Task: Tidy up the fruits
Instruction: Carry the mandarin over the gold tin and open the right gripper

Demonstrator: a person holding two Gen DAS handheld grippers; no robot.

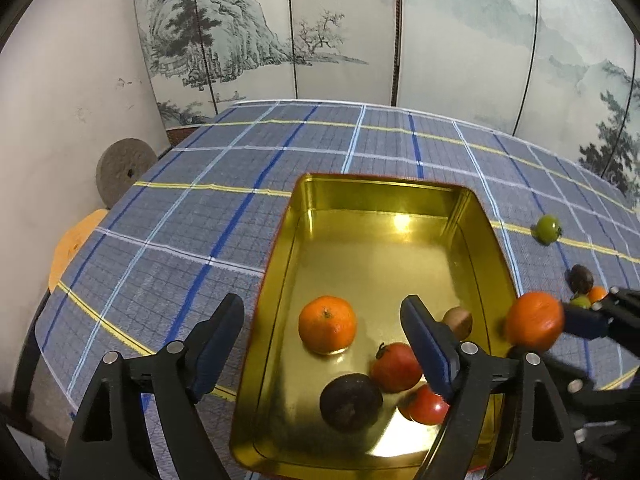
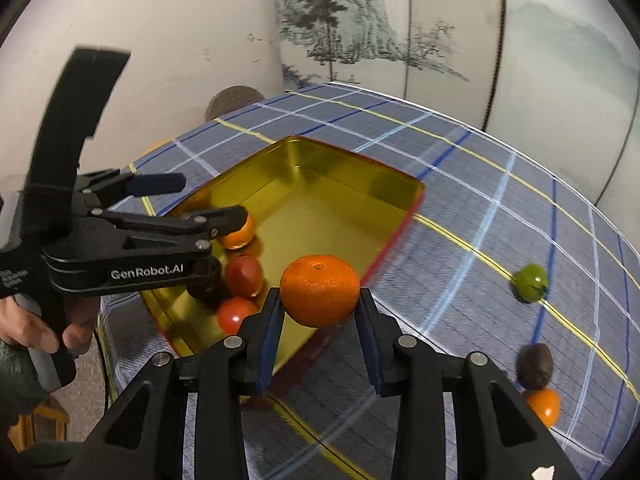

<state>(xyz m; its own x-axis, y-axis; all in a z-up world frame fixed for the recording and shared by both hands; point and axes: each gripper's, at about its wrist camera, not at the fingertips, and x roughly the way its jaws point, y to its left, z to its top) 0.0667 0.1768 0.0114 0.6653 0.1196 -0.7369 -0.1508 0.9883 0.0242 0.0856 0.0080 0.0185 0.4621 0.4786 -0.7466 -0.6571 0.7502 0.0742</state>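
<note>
Plaid tablecloth [image 2: 460,184] carried the gold tin [image 2: 352,168]. Right gripper [image 2: 319,316] pinched an orange [image 2: 319,290] just outside the tin's near rim; left gripper [image 1: 320,328] hung above the tin, jaws spread, holding nothing. Best move: clear the rim, lower onto bare floor beyond the tomatoes [image 2: 242,276], then release. Farther out from the tin: green fruit [image 2: 530,282].

The tin [image 1: 384,216] is glossy gold metal (mirror-bright inside). A woven checked cloth [image 1: 200,208] looks matt. The held orange [image 2: 319,290] has dimpled peel.
</note>
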